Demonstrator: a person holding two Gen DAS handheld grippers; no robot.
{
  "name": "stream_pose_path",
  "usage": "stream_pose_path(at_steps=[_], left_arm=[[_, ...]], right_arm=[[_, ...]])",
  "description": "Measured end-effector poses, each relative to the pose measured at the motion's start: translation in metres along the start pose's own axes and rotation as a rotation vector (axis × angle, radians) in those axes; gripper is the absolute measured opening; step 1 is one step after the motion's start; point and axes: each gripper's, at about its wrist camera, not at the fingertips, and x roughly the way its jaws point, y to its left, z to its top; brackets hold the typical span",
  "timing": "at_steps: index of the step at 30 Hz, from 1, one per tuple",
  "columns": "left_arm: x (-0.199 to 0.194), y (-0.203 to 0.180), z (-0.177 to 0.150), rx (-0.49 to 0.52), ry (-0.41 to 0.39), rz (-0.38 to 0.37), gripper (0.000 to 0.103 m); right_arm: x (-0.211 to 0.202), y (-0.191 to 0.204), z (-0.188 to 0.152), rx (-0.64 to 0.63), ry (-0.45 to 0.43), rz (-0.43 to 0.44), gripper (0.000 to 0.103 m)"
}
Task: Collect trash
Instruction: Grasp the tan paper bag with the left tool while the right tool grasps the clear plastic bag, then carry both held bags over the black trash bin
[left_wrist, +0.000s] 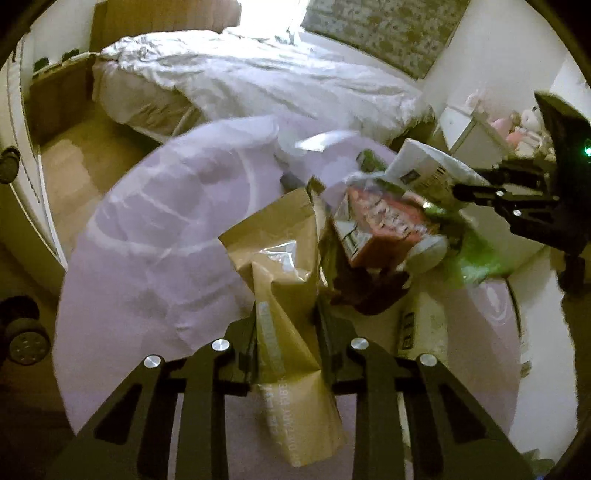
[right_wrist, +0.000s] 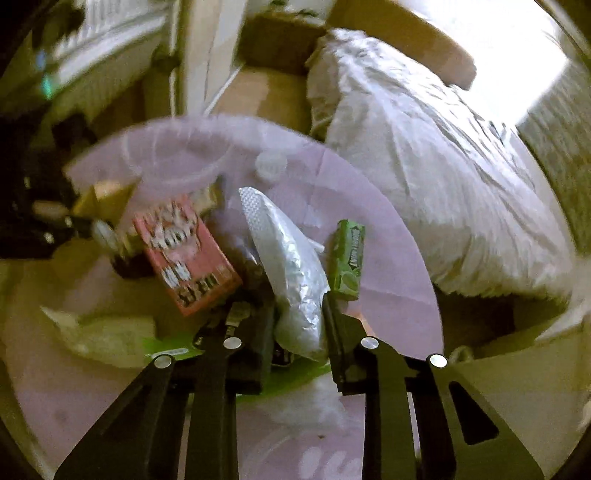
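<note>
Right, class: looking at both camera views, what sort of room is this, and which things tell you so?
Most likely a bedroom. An unmade bed with a rumpled white duvet fills the background, soft toys sit on a shelf to the side, and litter lies on a lilac rug on the floor.

brown mailer (left_wrist: 284, 266) creased | silver bag (right_wrist: 291, 273) crumpled | on lilac rug (left_wrist: 155, 236)

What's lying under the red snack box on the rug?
The red snack box rests partly on a brown paper bag and other wrappers, over the lilac rug. Whatever is directly beneath it is covered.
</note>
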Motion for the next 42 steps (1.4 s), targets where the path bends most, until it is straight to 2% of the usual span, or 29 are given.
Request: stream_pose_path(at_steps=[5,9,13,16,20,26,36,42], left_arm=[[-0.041,-0.01,0.01,0.02,-0.088,-0.061,0.026],[-0.07,-0.049,0.029,0.11,-0.151,-0.145,0.026],[-0.07,-0.094,0.042,0.179,-0.141,-0.259,0.026],[-0.062,-0.13,0.051,0.222,-0.123,-0.346,0.026],[-0.041,-0.186,0.061,0.291,-0.088,-0.454,0.026],[0.002,-0.258,0.06,0.371,-0.01,-0.557,0.026],[0.073,-0.341,0.044,0.457,0.139,-0.604,0.027],[0.105,-0.366,0.03,0.507,0.215,-0.617,0.027]], right_arm=[[-0.045,-0.026,-0.019,0.272,-0.144,0.141,0.025],[-0.068,-0.048,-0.045,0.484,-0.216,0.268,0.025],[-0.091,-0.073,-0.076,0.687,-0.268,0.336,0.025],[-0.107,-0.092,-0.105,0.828,-0.295,0.342,0.025],[-0.13,-0.12,-0.151,0.993,-0.334,0.286,0.025],[-0.149,-0.142,-0.225,1.171,-0.341,0.18,0.025],[-0.145,-0.159,-0.311,1.358,-0.311,0.057,0.025],[-0.131,-0.167,-0.356,1.447,-0.28,0.007,0.025]])
